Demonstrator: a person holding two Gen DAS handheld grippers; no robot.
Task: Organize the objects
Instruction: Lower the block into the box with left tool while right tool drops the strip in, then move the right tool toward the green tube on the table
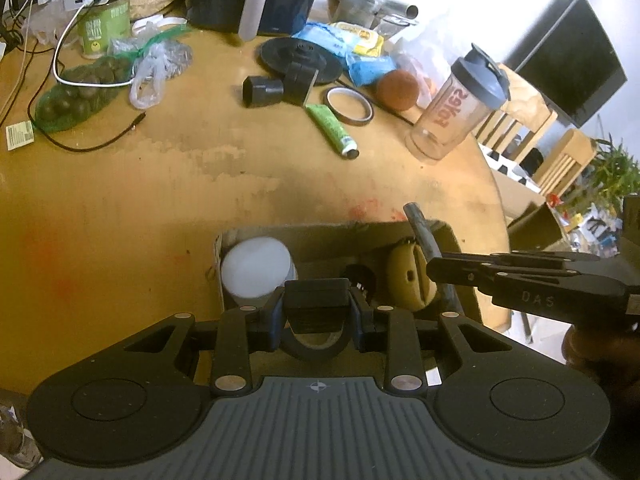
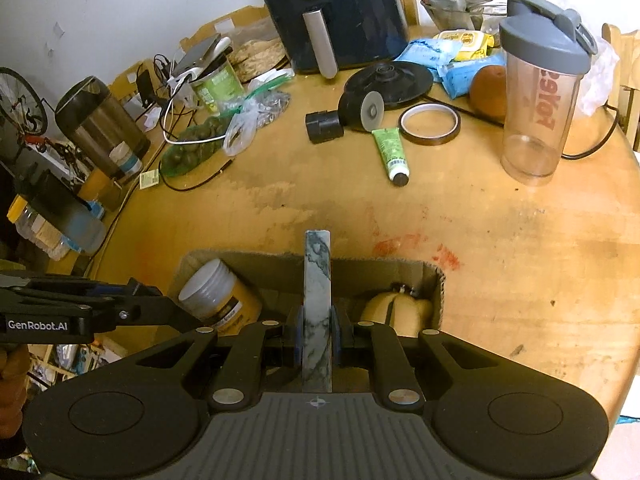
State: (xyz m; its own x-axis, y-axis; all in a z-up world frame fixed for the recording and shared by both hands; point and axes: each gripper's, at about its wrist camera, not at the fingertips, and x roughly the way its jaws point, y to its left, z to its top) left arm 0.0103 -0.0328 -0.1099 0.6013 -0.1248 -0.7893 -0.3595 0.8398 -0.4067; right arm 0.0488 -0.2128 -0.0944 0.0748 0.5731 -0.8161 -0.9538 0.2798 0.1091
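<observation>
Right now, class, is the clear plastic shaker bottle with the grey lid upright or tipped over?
Upright: the clear shaker bottle stands on its base on the wooden table, grey lid on top.

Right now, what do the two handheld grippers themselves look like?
Both are matte black linkage grippers with silver pivot pins, round side discs and a ribbed grey base. The left gripper reads GenRobot.AI in white; the right gripper shows embossed DAS lettering.
</observation>
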